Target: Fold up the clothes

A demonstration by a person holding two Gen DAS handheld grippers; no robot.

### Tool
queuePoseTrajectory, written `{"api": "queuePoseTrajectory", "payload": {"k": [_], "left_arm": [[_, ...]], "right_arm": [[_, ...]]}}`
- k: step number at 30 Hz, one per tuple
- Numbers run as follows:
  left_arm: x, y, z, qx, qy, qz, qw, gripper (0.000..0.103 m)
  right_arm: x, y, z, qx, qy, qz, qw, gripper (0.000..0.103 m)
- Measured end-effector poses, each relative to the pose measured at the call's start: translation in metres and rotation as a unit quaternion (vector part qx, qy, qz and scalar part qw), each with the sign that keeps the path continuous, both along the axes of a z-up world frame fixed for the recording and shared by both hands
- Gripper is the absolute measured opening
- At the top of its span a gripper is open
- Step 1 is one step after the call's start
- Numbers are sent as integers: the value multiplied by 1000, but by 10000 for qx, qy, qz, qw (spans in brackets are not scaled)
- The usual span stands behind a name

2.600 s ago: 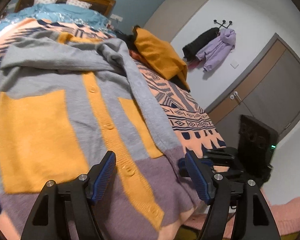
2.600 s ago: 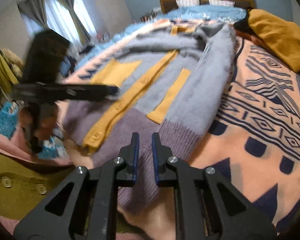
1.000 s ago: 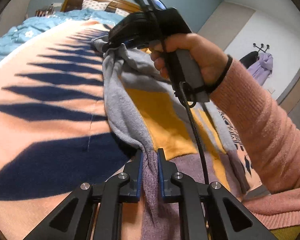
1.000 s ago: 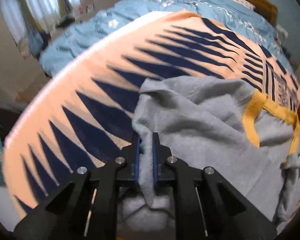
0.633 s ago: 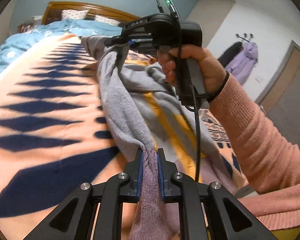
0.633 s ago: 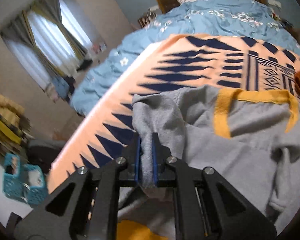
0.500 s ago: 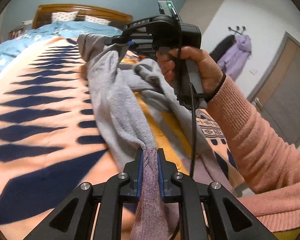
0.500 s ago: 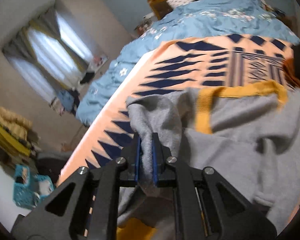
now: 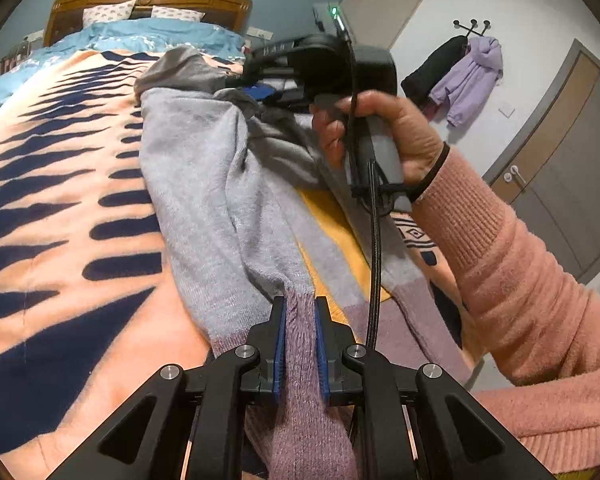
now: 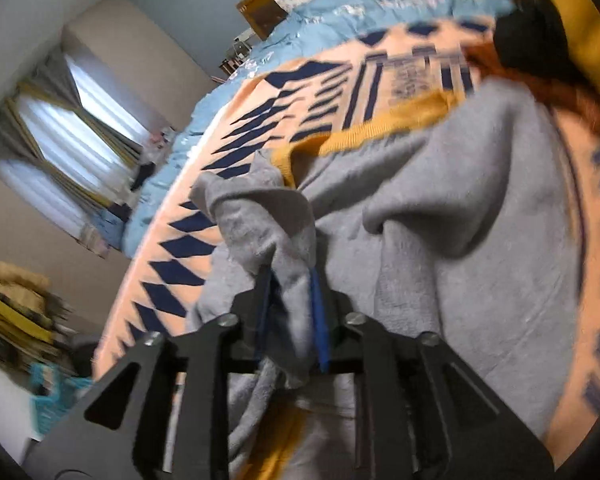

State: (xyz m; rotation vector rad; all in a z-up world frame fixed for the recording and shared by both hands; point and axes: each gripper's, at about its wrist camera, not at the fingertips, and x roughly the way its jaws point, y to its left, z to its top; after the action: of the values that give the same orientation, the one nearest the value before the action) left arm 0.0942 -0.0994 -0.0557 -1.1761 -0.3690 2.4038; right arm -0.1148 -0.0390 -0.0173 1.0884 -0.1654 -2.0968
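on the orange patterned blanket (image 9: 60, 208) lies the grey cardigan (image 9: 220, 200). left gripper (image 9: 299, 344) pinches its purple hem; right gripper (image 10: 290, 312) clamps a grey fold. only the right view shows curtains (image 10: 64, 152); only the left shows the hanging coats (image 9: 460, 72).

In the left wrist view the cardigan (image 9: 220, 200) runs up the middle of the frame over the blanket (image 9: 60, 208), its hem pinched in the left gripper (image 9: 299, 332) at bottom centre and its upper edge caught in the right gripper (image 9: 260, 90) at top centre, with the hand (image 9: 384, 136) just right of that. The headboard (image 9: 148, 0) sits upper left, the coats (image 9: 460, 72) upper right and the door (image 9: 572, 168) at the right edge. In the right wrist view the window (image 10: 60, 152) lies at left.
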Motion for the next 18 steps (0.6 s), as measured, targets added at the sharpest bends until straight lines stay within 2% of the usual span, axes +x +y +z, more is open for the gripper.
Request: {"api": "queuePoseTrajectory", "payload": {"k": [2, 7, 10, 11, 12, 13, 18], "left_arm": [[0, 0, -1, -6, -23, -3, 10000, 12], [0, -1, -3, -7, -65, 7, 10000, 12], [0, 0, -2, -5, -83, 29, 10000, 12], [0, -1, -3, 6, -87, 41, 10000, 12], [1, -1, -3, 16, -90, 52, 9999, 12], [1, -1, -3, 34, -94, 61, 9999, 12], [0, -2, -5, 151, -108, 40, 9998, 12]], "right_arm": [[0, -4, 1, 172, 135, 28, 9998, 64], [0, -12, 3, 581, 445, 87, 9973, 67], [-13, -8, -4, 561, 240, -37, 9981, 65], [-17, -7, -6, 554, 172, -78, 9983, 52], [-21, -6, -9, 547, 104, -120, 9984, 24], [-25, -5, -11, 540, 36, -161, 9984, 15], [-45, 1, -22, 505, -306, -368, 9976, 11]]}}
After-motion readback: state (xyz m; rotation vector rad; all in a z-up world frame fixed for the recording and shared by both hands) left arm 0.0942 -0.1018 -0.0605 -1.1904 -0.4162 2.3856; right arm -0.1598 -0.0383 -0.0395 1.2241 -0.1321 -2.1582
